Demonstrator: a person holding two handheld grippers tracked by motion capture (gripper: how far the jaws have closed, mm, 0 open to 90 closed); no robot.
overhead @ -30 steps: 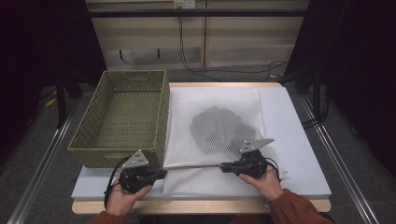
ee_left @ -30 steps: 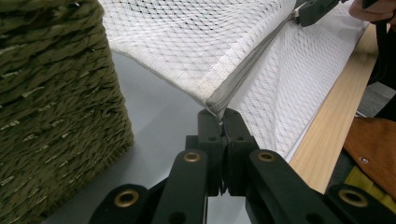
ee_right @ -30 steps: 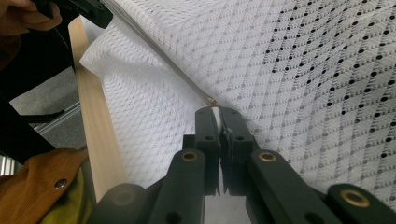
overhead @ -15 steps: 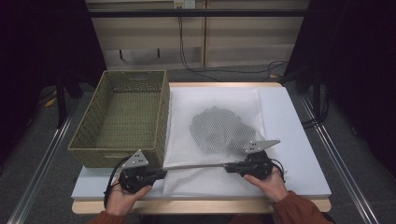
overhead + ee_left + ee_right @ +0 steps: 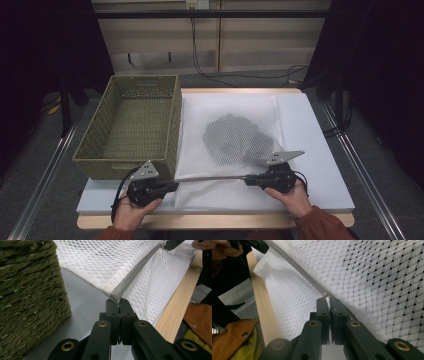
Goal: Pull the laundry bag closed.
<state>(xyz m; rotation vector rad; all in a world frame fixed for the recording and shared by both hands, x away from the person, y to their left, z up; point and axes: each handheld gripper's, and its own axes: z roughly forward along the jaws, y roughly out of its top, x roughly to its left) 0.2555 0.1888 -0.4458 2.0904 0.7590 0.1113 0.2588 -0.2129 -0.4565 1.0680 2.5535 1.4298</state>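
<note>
We had the white mesh laundry bag [image 5: 227,150] spread flat on the pale board [image 5: 315,145] that covers the tabletop, just beside the woven basket [image 5: 132,125] at the board's left edge, with a dark garment [image 5: 235,140] showing through the net near the middle. Along the board's near edge our left gripper [image 5: 167,186] was clamped tight on the zipper end of the bag [image 5: 116,293], jaws pressed together on the seam corner, and our right gripper [image 5: 248,179] was pinched shut on what looked like the zipper pull [image 5: 326,294], though it was small and partly hidden between the jaws. The zipper band [image 5: 210,178] ran taut and straight between them. We judged the bag light, limp and quick to bunch, so the net itself would give poor purchase and could snag; the stitched seam and the zipper tape were the firm places to hold. The pull seemed small and slippery, so it needed a square pinch and steady counter-tension from the left.
</note>
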